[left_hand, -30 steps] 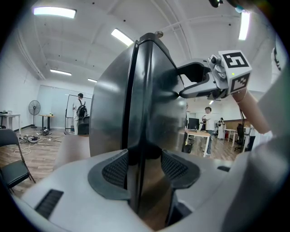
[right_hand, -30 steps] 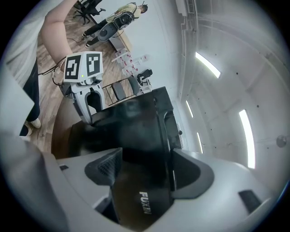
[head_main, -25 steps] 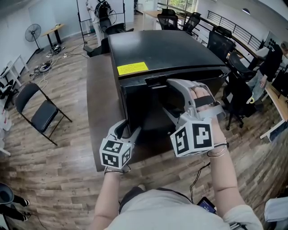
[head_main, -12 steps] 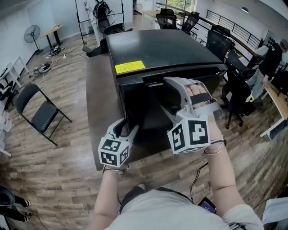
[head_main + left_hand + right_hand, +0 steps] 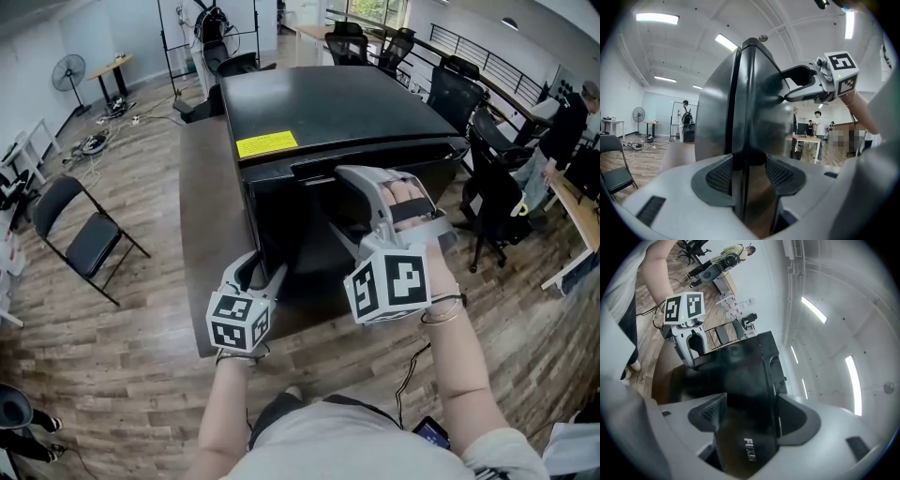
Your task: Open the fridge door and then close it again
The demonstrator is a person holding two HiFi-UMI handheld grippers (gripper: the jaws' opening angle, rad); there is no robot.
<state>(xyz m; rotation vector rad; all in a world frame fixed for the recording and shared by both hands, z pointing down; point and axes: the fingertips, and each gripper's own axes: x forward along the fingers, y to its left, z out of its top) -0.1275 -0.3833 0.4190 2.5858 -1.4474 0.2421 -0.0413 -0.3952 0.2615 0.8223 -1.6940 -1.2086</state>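
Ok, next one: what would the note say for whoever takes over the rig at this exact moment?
Left gripper: its fingers have just been closing and now clamp the fridge door at the edge on the left of the head view.
Right gripper: its fingers clamp the same door higher up, near its top edge.
Fridge: it stands on a low brown platform. The door looks shut or barely ajar; I cannot tell which.
Done: both grips are set on the door.
Left: probably the whole cycle, swinging the door open and then pushing it closed again.
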